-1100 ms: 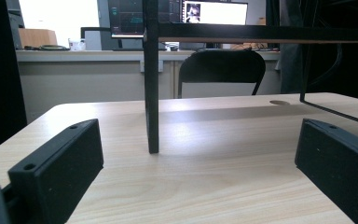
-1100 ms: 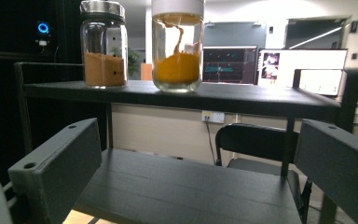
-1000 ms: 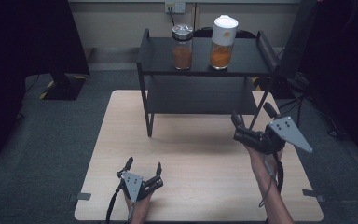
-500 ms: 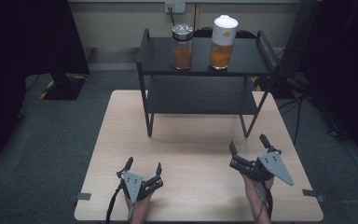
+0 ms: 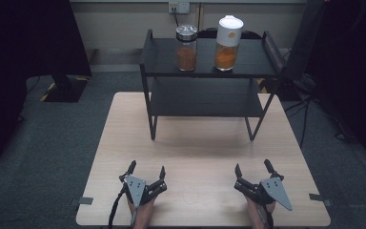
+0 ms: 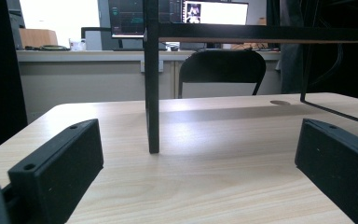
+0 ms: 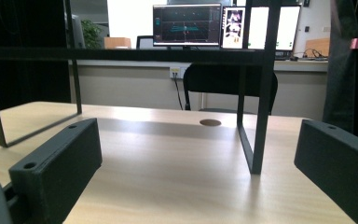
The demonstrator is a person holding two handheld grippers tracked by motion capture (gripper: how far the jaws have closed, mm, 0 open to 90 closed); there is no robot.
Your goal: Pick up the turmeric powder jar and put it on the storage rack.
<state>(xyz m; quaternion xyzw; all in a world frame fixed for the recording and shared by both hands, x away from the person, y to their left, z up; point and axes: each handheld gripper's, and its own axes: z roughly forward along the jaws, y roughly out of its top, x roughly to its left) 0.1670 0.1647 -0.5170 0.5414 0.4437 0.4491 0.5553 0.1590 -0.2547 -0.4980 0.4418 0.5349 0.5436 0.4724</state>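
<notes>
2 claws wide apart | L claw [image 5: 147, 170]; R claw [image 5: 253, 167] | on table [image 5: 195, 152]

Black two-tier shelf [image 5: 205, 98] stands on the far half of the light wood tabletop [image 5: 200, 143], upper centre of the high view. On its top tier: glass jar [image 5: 187, 48] with a metal lid and orange contents, and just right of it a taller white-lidded container [image 5: 228, 43], also orange inside, the two apart. Black chair [image 6: 222, 73] and lit monitors [image 7: 186, 24] beyond; grey carpet [image 5: 52, 143] around.
</notes>
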